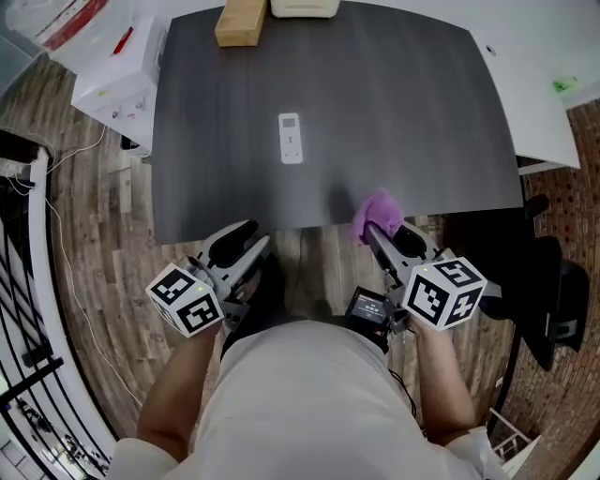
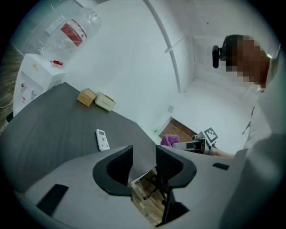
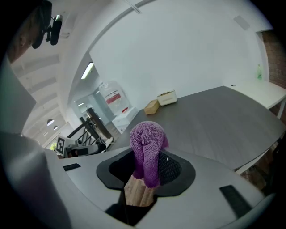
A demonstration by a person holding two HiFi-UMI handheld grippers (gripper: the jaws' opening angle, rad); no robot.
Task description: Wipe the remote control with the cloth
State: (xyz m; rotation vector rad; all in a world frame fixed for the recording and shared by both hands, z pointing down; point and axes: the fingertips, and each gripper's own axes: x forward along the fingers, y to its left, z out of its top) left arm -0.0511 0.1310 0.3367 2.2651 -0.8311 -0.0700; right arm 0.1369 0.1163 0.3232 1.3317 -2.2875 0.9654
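Approach step: purple cloth (image 1: 378,212) pinched in right claw (image 1: 373,232); left claw (image 1: 246,236) parted, empty. Next, likely: reaching up-frame to white remote control (image 1: 292,138) on bench (image 1: 412,122), wiping.

The remote (image 1: 291,138) lies on the table (image 1: 403,112), a little left of its middle and well apart from everything else on it. At the table's far edge a block (image 1: 240,22) sits just left of a box (image 1: 305,7). The cloth (image 1: 376,214) sits in the right gripper (image 1: 384,232) over the table's near edge, right of the remote and nearer. The left gripper (image 1: 255,239) is off the table, just before its near edge, left of the right gripper. A dispenser (image 1: 117,80) stands on the floor by the table's far left corner. A desk (image 1: 539,84) stands just right of the table.
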